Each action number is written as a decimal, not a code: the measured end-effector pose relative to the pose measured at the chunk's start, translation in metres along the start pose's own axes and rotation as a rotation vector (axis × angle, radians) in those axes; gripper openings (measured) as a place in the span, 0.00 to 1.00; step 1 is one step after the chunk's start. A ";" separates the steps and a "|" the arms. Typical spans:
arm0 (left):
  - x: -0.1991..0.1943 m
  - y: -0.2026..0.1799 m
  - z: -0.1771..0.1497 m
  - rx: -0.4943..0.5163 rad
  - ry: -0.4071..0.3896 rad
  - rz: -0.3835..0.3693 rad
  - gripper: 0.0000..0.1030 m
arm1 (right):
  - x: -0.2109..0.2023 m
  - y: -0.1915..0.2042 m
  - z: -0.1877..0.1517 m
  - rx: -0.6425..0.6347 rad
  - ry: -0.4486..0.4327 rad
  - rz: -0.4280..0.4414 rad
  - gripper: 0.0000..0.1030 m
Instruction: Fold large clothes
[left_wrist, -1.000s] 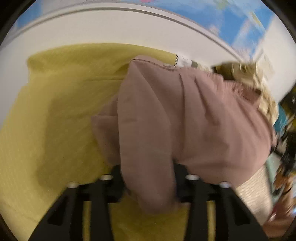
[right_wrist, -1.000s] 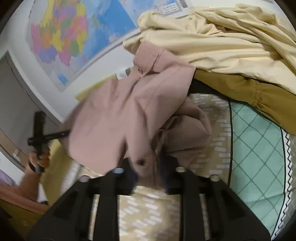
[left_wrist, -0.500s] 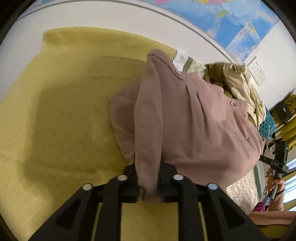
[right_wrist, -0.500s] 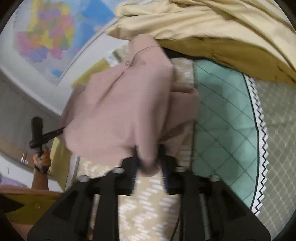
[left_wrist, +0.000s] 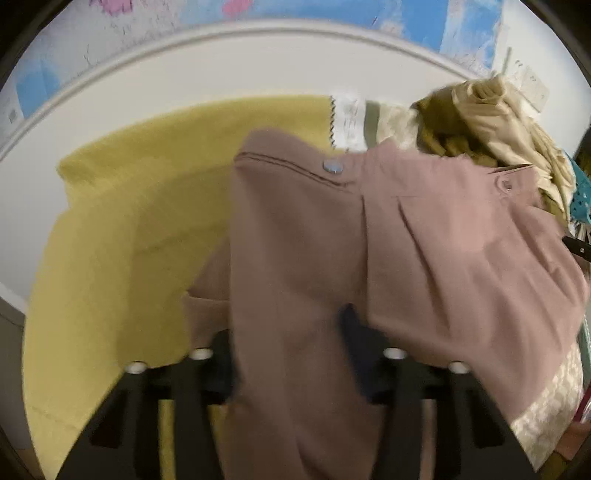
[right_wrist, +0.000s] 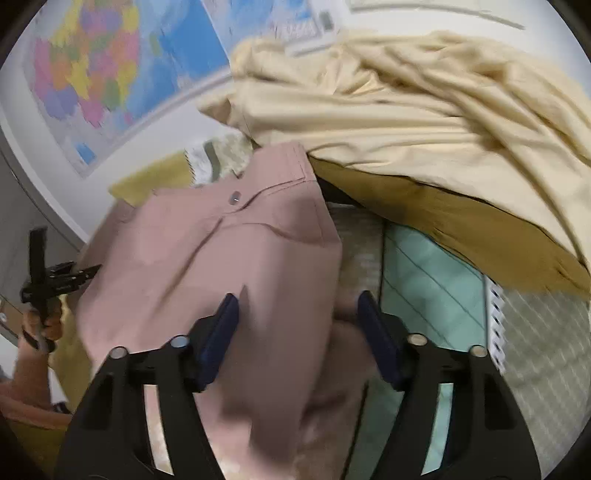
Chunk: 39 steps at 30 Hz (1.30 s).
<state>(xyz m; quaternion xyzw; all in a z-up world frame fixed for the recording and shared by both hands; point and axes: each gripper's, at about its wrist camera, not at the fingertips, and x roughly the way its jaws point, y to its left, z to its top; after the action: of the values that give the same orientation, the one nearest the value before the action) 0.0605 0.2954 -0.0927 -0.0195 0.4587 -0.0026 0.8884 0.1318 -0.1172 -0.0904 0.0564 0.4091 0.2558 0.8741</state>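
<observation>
A dusty-pink pair of trousers (left_wrist: 443, 258) lies folded across the yellow blanket (left_wrist: 129, 240) and the patterned cover, waistband and button at the far side. My left gripper (left_wrist: 291, 332) is at its near left edge. Its jaws are opening, with a thick fold of pink cloth between them that drapes over the left finger. In the right wrist view the same trousers (right_wrist: 221, 258) fill the middle. My right gripper (right_wrist: 299, 314) is also opening at their near right edge; cloth lies between its blue pads (right_wrist: 221, 332) without being squeezed.
A heap of cream clothing (right_wrist: 406, 110) over a mustard garment (right_wrist: 461, 221) is piled just right of the trousers. A teal and beige patterned cover (right_wrist: 424, 277) lies underneath. A wall map (right_wrist: 92, 74) hangs behind. A person's hand (right_wrist: 40, 325) shows at the left.
Both pairs of jaws have spread apart from a tight pinch on the pink cloth half a second ago. The trousers now sit lower and flatter.
</observation>
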 end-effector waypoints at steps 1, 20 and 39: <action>0.000 0.001 0.001 -0.003 -0.013 0.007 0.28 | 0.007 0.002 0.003 -0.010 0.015 0.015 0.11; -0.016 0.004 0.013 -0.011 -0.085 0.150 0.14 | 0.040 -0.018 0.038 0.118 0.022 0.042 0.22; -0.067 0.002 -0.034 0.025 -0.082 0.173 0.82 | -0.043 -0.041 -0.055 0.325 0.041 0.221 0.91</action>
<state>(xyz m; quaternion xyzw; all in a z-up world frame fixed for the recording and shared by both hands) -0.0062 0.2979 -0.0578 0.0312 0.4219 0.0695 0.9034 0.0840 -0.1805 -0.1100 0.2360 0.4539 0.2819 0.8117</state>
